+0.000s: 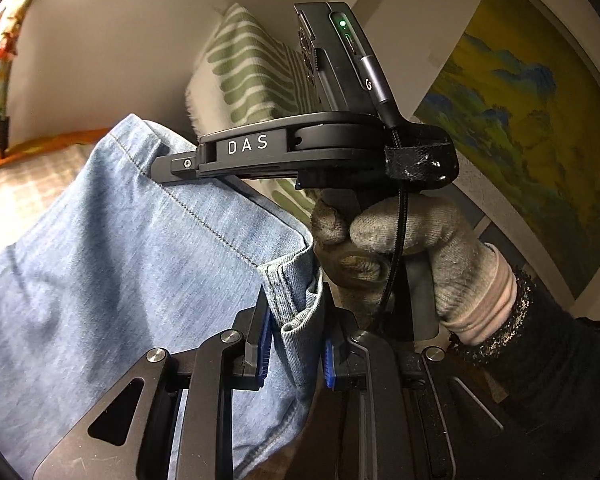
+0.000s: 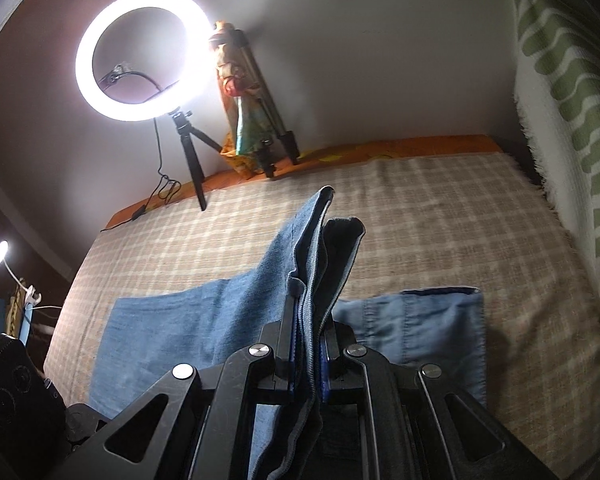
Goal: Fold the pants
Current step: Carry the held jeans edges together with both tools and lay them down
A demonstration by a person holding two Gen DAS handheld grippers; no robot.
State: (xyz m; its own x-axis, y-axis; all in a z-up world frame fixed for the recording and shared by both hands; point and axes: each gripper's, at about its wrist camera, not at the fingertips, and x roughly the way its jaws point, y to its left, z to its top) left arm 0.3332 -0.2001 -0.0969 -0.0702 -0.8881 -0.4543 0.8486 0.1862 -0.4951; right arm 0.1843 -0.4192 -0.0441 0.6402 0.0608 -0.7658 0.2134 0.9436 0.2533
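Light blue denim pants (image 1: 120,260) hang from my left gripper (image 1: 296,344), which is shut on a hemmed edge of the cloth and holds it up. The right gripper's body (image 1: 300,152), held by a gloved hand (image 1: 412,256), is just beyond it. In the right wrist view my right gripper (image 2: 310,344) is shut on another edge of the pants (image 2: 204,320), lifted above the bed (image 2: 440,220). Part of the pants (image 2: 420,324) lies flat on the plaid cover below.
A lit ring light on a tripod (image 2: 140,56) and a second tripod (image 2: 276,136) stand at the bed's far edge by the wall. A green striped pillow (image 2: 568,100) lies at the right. A painting (image 1: 512,112) hangs on the wall.
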